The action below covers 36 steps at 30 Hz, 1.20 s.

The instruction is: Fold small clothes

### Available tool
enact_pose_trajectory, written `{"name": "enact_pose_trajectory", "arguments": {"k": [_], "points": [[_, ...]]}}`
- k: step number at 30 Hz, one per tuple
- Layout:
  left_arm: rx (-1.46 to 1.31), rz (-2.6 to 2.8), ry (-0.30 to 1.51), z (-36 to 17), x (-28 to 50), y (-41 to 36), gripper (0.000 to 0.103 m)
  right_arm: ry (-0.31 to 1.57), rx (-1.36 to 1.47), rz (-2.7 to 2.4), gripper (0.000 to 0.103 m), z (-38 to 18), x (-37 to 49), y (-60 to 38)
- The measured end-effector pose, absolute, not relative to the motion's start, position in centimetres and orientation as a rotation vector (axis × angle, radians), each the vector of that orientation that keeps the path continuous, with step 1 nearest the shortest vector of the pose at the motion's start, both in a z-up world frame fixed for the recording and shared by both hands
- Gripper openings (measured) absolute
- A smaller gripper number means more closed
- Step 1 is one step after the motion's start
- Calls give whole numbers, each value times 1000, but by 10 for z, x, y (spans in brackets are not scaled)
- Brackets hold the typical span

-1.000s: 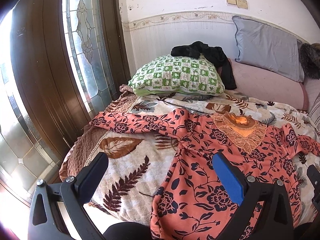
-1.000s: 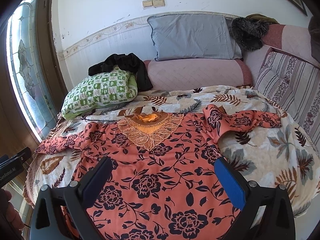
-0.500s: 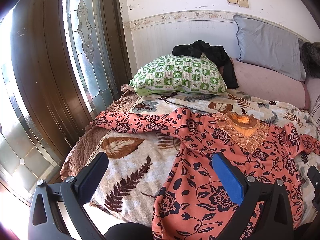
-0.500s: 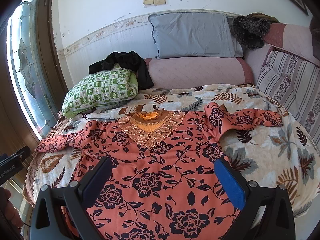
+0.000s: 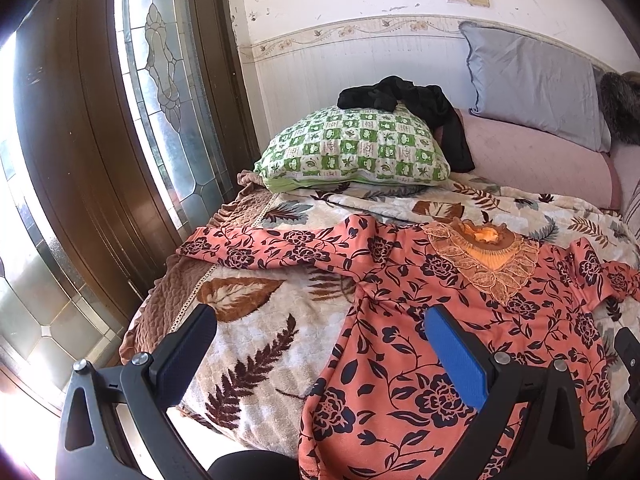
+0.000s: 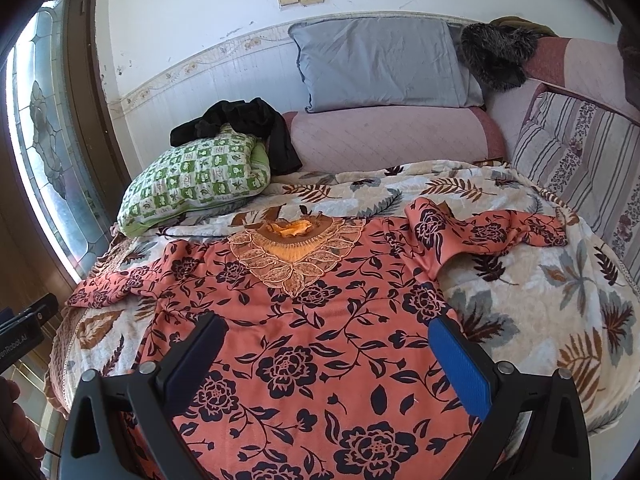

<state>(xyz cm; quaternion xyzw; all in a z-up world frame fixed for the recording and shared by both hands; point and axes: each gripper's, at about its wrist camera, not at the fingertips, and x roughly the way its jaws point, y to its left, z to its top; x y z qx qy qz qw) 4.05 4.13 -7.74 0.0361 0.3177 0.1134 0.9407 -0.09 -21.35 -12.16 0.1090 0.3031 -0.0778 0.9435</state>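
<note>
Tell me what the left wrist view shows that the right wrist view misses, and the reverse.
Only the left wrist view shows the wide brown wooden door frame beside the leaded glass.

Only the right wrist view shows the striped cushion and the garment's right sleeve fully laid out.

Both show the coral floral blouse with lace collar, the green checked pillow, the black garment and the grey pillow.

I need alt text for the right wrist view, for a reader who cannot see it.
A coral floral blouse lies spread flat on a leaf-patterned blanket, framed by the open, empty right hand-held gripper. Behind it sit a green checked pillow and a grey pillow.
</note>
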Motion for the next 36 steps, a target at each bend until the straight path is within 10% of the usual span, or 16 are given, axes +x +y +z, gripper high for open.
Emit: {"name": "enact_pose_trajectory", "arguments": {"k": [22, 36], "points": [[165, 184, 684, -120, 134, -37, 103, 597, 283, -213, 103, -156, 77, -295], [169, 67, 904, -241, 239, -81, 103, 406, 1356, -346, 78, -286, 68, -623]]}}
